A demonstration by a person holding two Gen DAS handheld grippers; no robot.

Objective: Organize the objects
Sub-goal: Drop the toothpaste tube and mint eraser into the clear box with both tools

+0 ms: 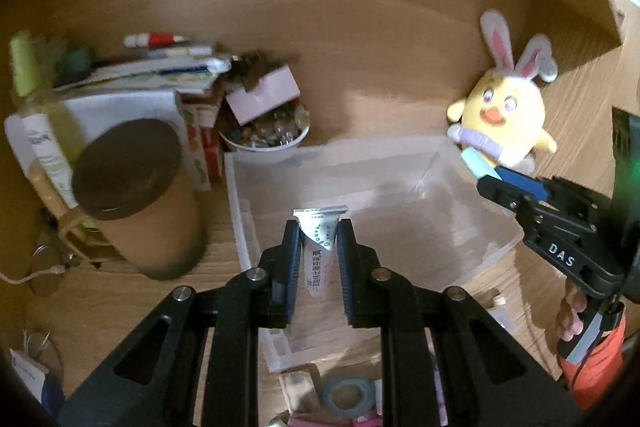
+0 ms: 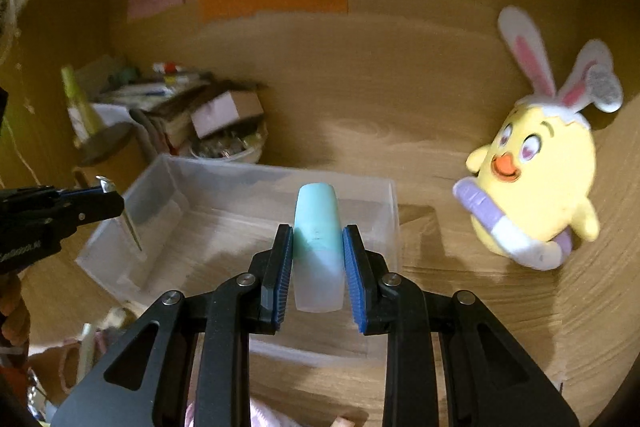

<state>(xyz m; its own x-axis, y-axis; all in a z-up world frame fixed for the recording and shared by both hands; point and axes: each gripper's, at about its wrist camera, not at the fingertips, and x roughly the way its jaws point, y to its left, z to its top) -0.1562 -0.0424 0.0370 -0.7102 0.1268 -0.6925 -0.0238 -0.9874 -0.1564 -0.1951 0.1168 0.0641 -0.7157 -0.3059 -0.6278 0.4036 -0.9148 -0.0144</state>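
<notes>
My left gripper [image 1: 319, 227] is shut on a white tube of cream [image 1: 318, 247], whose flat crimped end points forward above the clear plastic bin [image 1: 280, 167]. My right gripper [image 2: 318, 233] is shut on a small bottle [image 2: 318, 227] with a mint-green cap and a frosted body, held above the same clear bin [image 2: 168, 183]. In the left wrist view the right gripper [image 1: 486, 173] comes in from the right with the mint cap [image 1: 474, 159] over the bin's far right corner. The right wrist view has the left gripper [image 2: 110, 193] at the left edge with the tube's end [image 2: 106, 183].
A yellow chick plush with rabbit ears [image 1: 504, 107] leans on the wooden wall at the right. Left of the bin stand a brown cylinder with a dark lid [image 1: 136, 195], a cup of small items [image 1: 264, 135], and stacked papers and pens [image 1: 160, 75]. A tape roll [image 1: 348, 395] lies nearby.
</notes>
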